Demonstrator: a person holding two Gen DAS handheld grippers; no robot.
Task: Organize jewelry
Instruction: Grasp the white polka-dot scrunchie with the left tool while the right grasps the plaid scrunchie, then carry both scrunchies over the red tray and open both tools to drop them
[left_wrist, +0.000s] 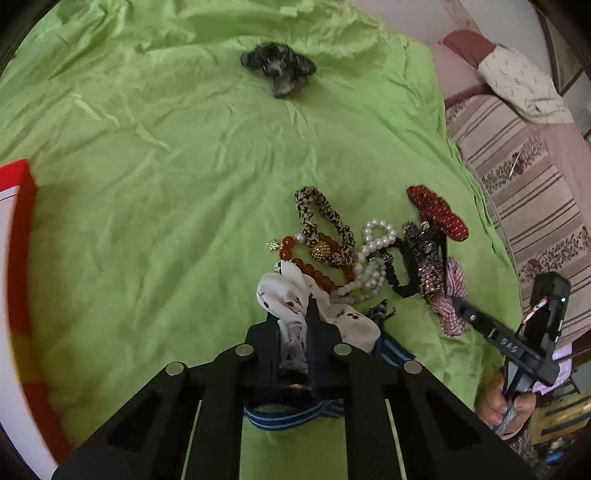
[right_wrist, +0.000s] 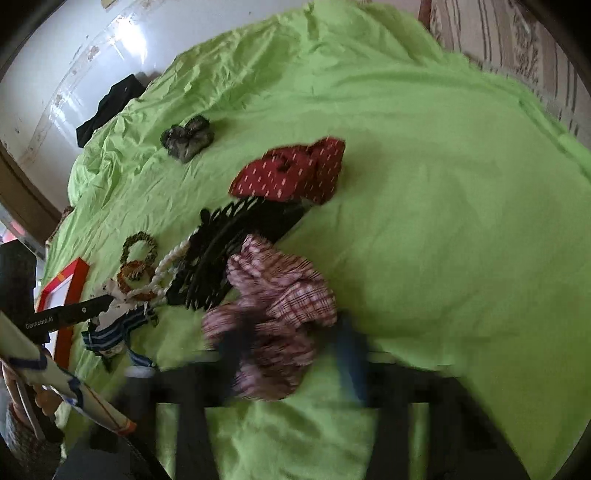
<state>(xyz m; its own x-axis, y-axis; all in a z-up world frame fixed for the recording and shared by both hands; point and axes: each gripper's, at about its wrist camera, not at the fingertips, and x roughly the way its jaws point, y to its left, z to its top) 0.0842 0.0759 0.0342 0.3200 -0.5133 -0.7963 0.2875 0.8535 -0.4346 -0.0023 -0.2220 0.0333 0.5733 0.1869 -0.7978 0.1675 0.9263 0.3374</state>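
Note:
A pile of accessories lies on a green sheet (left_wrist: 184, 184). My left gripper (left_wrist: 293, 317) is shut on a white cherry-print scrunchie (left_wrist: 291, 295), above a blue striped band (left_wrist: 291, 417). Beside it lie an amber bead bracelet (left_wrist: 314, 273), a leopard scrunchie (left_wrist: 325, 221), pearl strands (left_wrist: 373, 254), a black comb (left_wrist: 402, 273) and a red dotted scrunchie (left_wrist: 436, 210). My right gripper (right_wrist: 291, 339) is open, its blurred fingers either side of a pink plaid scrunchie (right_wrist: 280, 295). A grey scrunchie (left_wrist: 280, 70) lies apart, farther away; it also shows in the right wrist view (right_wrist: 188, 138).
A red-framed white box (left_wrist: 14, 280) stands at the left edge; it also shows in the right wrist view (right_wrist: 66, 291). A striped patterned mattress (left_wrist: 517, 177) and pillow (left_wrist: 517, 81) lie beyond the sheet's right edge. A dark cloth (right_wrist: 110, 107) lies near the wall.

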